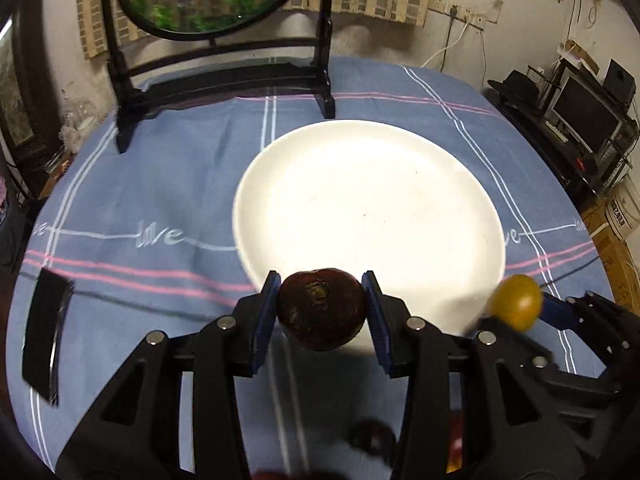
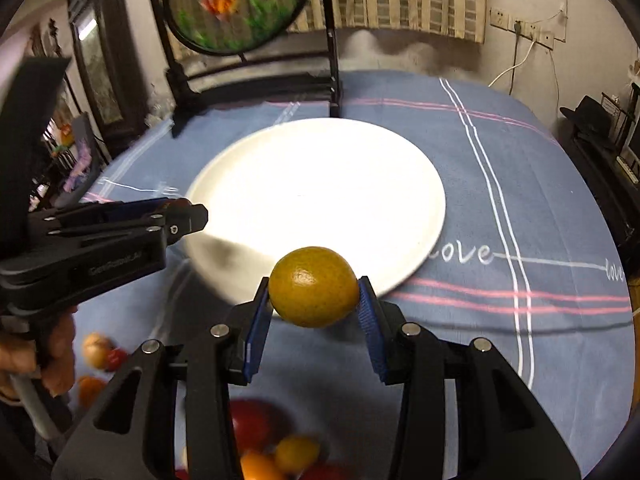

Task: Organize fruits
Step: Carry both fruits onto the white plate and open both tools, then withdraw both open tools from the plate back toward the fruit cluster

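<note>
My left gripper (image 1: 322, 300) is shut on a dark brown-red round fruit (image 1: 322, 308) and holds it above the near rim of a large white plate (image 1: 368, 200). My right gripper (image 2: 314, 292) is shut on a yellow-green citrus fruit (image 2: 314, 286), just above the plate's near rim (image 2: 420, 248). The citrus fruit also shows at the right in the left wrist view (image 1: 516, 302). The left gripper (image 2: 188, 218) shows side-on at the left of the right wrist view. The plate holds no fruit.
Several loose fruits lie on the blue striped tablecloth (image 2: 540, 200) near the front: red (image 2: 252, 424), orange (image 2: 256, 466) and yellow (image 2: 296, 454) ones. A black-framed round fish picture on a stand (image 1: 224, 76) is behind the plate. A black flat object (image 1: 44, 336) lies at the left.
</note>
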Tool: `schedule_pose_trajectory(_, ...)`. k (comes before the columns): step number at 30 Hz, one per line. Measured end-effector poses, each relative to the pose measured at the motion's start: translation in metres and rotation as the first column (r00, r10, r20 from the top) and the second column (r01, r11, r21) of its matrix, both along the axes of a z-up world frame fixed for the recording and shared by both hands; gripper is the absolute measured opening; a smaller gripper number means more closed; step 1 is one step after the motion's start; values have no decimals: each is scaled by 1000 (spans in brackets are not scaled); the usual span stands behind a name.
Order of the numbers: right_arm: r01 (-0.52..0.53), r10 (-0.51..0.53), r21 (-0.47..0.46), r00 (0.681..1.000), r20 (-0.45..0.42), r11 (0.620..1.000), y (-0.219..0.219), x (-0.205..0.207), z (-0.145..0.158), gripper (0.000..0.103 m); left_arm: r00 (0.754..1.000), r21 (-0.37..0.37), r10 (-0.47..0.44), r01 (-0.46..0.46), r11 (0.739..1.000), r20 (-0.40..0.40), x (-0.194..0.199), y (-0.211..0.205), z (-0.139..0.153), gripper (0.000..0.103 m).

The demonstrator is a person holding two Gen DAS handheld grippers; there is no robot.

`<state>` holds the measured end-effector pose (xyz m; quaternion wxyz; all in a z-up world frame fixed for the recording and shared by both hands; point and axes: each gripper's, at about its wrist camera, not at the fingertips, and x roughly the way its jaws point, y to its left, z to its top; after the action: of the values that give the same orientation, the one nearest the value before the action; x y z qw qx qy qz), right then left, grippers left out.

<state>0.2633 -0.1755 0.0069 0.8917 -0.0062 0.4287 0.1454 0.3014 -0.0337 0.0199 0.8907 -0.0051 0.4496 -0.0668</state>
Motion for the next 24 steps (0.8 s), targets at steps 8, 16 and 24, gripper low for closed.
schedule_pose_trajectory(8, 4, -5, -76, 1000, -10, 997, 4, 31, -18, 64, 1000, -37, 23, -23, 999, 0, 24, -2, -12, 68)
schedule_pose_trajectory(16, 2, -2, -14, 999, 33, 1000, -18, -3, 0, 65, 999, 6, 13, -14, 1000, 45, -8, 4, 7, 79)
schedule_pose_trajectory(24, 36, -35, -20, 998, 45, 999, -44, -74, 3, 65, 997, 84, -2, -5, 996, 83, -89, 26, 18, 89)
